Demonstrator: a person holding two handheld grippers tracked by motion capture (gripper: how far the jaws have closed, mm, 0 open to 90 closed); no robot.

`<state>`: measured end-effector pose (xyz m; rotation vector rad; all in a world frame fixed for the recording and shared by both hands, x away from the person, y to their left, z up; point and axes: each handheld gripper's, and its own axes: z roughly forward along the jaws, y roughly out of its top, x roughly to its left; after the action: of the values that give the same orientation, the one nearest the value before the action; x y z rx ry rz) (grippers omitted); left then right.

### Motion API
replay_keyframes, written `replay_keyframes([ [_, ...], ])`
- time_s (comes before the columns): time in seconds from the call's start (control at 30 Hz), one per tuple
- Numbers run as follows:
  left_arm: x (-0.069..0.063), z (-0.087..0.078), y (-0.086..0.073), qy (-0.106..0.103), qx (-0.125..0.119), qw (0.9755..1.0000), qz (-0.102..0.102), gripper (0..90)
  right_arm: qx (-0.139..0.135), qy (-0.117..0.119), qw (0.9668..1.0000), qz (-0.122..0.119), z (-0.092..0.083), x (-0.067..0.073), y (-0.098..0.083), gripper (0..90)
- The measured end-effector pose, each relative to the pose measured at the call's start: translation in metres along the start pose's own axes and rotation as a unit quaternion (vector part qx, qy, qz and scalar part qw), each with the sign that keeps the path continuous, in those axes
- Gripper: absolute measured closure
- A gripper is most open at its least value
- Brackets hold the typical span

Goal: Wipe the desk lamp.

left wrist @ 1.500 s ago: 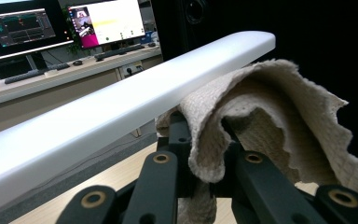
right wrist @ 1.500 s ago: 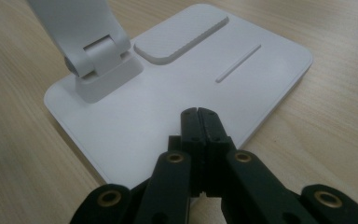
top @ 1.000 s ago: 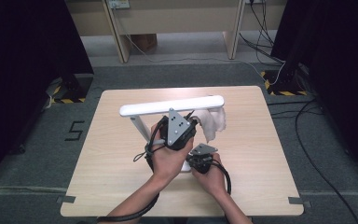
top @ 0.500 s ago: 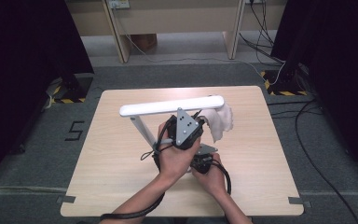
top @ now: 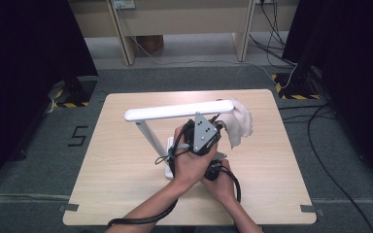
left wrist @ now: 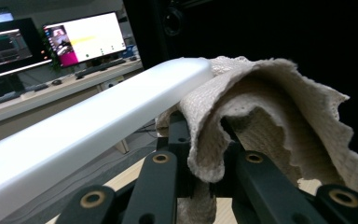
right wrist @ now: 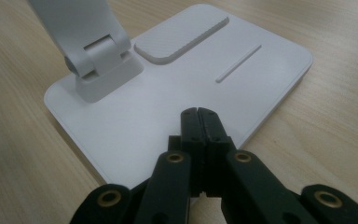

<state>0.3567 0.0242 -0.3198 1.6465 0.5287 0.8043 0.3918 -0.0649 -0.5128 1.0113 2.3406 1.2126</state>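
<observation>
A pale wood-grain table (top: pixel 126 194) stands on grey carpet, with dark curtains to either side and light wooden furniture legs beyond it.

On the table stands a white desk lamp (top: pixel 175 111), the landmark here. Its head is a long, smooth, rounded bar of matte white plastic, held level above the table on a slim slanted arm. The arm ends in a hinged knuckle on a flat, square base (right wrist: pixel 261 70) with rounded corners; the base carries a ribbed rectangular pad and a thin straight groove.

The cloth (top: pixel 239 124) hangs over the far right end of the lamp head. It is off-white, with a coarse waffle-like weave and a wavy, scalloped edge, and it falls in soft folds. In the left gripper view the cloth (left wrist: pixel 261 112) drapes from the tip of the bar down over the jaws.

The left tongs (top: pixel 215 127), just beside that end of the lamp head, are closed on a fold of the cloth, which is bunched between the black jaws. A grey three-cornered plate sits on top of them.

The right tongs (right wrist: pixel 198 114) are closed with nothing between them, the tips pressed together and resting on the near edge of the lamp base. In the high view the right hand (top: pixel 219 180) sits low, just in front of the base.
</observation>
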Motion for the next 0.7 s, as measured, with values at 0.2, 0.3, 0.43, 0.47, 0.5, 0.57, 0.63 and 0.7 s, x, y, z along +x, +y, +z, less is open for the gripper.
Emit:
replay_keyframes([
  [0.2, -0.006, -0.011, -0.004, -0.02, 0.007, 0.9997, 0.009, 81.8, 0.001, 0.001, 1.0, 0.0, 0.0, 0.0, 0.0, 90.0],
  [0.3, -0.005, -0.026, -0.008, -0.029, 0.016, 0.9994, 0.01, 81.8, 0.0, 0.001, 1.0, 0.0, 0.0, 0.0, 0.0, 90.0],
  [0.43, 0.004, -0.056, -0.015, -0.027, 0.023, 0.9992, 0.018, 81.9, 0.001, 0.0, 1.0, 0.0, 0.0, 0.0, 0.0, 90.0],
  [0.47, 0.008, -0.065, -0.017, -0.024, 0.025, 0.9992, 0.02, 81.8, -0.001, 0.0, 1.0, -0.001, 0.0, 0.0, 0.0, 90.0],
  [0.5, 0.012, -0.073, -0.019, -0.022, 0.027, 0.9992, 0.021, 81.8, -0.001, 0.0, 1.0, 0.0, 0.0, 0.0, 0.0, 90.0],
  [0.57, 0.019, -0.09, -0.023, -0.012, 0.034, 0.999, 0.026, 81.9, -0.002, 0.002, 1.0, 0.002, 0.0, 0.0, 0.0, 90.0],
  [0.63, 0.027, -0.105, -0.028, -0.003, 0.039, 0.9989, 0.025, 81.8, -0.002, 0.002, 1.0, 0.002, 0.0, 0.0, 0.0, 90.0],
  [0.7, 0.036, -0.12, -0.033, 0.012, 0.043, 0.9988, 0.021, 81.8, -0.001, 0.002, 1.0, 0.002, 0.0, 0.0, 0.0, 90.0],
])
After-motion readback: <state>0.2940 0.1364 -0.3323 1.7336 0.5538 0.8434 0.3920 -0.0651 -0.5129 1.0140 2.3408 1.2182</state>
